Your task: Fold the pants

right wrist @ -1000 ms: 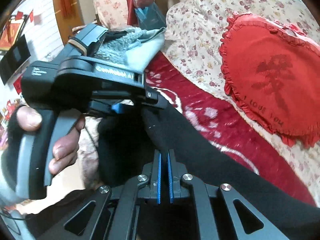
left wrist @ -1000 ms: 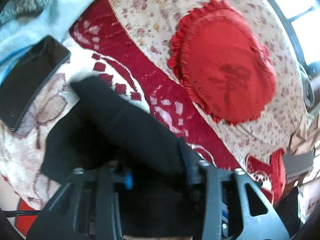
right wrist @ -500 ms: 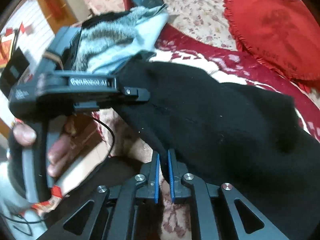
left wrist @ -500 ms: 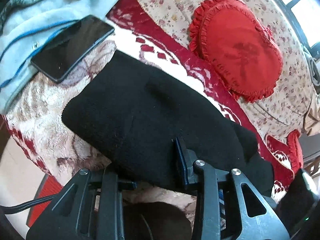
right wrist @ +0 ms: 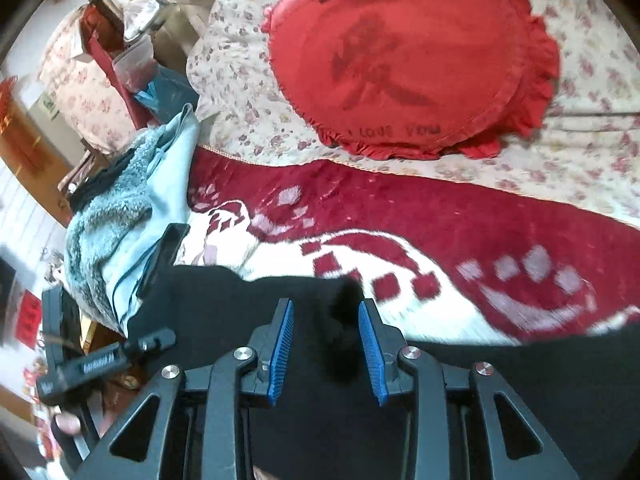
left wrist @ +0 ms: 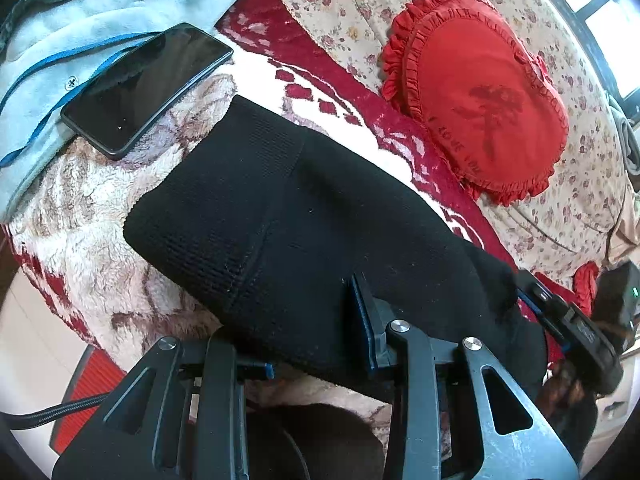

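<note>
In the left wrist view, the left gripper [left wrist: 316,344] is reaching in from the bottom of the frame with its jaws standing wide. One blue-padded finger is lying on top of the black pants [left wrist: 304,216], while the other is sitting under the near edge of the fabric, so the cloth is passing between them without being pinched.

In the right wrist view, the right gripper [right wrist: 325,350] is also coming in from the bottom edge, its two blue pads [right wrist: 282,346] parted, with a bunched tuft of the pants standing loose in the gap.

One pair of pants is showing, folded into a thick band and lying diagonally across the middle of the left view on a red and cream blanket [left wrist: 80,216]. Just beyond it, at the upper left, one dark phone [left wrist: 144,88] is resting partly on a pale blue garment [left wrist: 104,12].

Farther off, at the upper right, one red heart-shaped cushion [left wrist: 480,96] is leaning on a floral cover [left wrist: 340,0].

At the right edge of the left view, the right gripper's body is appearing beside the pants.
</note>
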The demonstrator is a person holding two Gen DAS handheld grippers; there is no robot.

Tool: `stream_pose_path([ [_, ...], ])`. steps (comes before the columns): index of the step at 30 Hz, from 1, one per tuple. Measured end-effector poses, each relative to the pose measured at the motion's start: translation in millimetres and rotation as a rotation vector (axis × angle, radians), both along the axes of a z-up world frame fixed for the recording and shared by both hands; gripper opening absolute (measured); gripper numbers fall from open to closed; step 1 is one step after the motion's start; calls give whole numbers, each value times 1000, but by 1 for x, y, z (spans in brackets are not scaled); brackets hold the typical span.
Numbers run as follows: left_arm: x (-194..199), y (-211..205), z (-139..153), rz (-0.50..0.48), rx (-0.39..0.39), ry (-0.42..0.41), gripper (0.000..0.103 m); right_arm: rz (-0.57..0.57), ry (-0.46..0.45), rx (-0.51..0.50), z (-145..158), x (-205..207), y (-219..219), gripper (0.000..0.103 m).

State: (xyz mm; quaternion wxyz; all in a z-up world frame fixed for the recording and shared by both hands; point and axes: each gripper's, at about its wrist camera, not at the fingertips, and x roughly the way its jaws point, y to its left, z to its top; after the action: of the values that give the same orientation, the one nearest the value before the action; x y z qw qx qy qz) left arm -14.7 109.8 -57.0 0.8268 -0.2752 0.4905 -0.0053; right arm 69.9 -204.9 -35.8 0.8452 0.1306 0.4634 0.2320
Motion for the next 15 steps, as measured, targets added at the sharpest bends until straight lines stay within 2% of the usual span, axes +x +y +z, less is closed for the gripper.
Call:
stream_pose_path([
  [2,0,0,0,0,7,-2,31,38,39,-18,-11,15,17,30],
  [4,3,-1,1,-4,22,0,31,70,47,-66,-22,23,33,10],
  [5,5,-1,3,-8,29,-2,31,74,26,-121,-24,24,40,9],
  [6,7,-2,5,-10,35,-5,31,81,11,-134,-24,22,40,9],
  [12,16,4,15,2,65,-50,31,22,-79,-72,0,20,15,6],
  [15,11,4,0,-11,72,-29,31,2,-57,-124,-17,24,21,6],
])
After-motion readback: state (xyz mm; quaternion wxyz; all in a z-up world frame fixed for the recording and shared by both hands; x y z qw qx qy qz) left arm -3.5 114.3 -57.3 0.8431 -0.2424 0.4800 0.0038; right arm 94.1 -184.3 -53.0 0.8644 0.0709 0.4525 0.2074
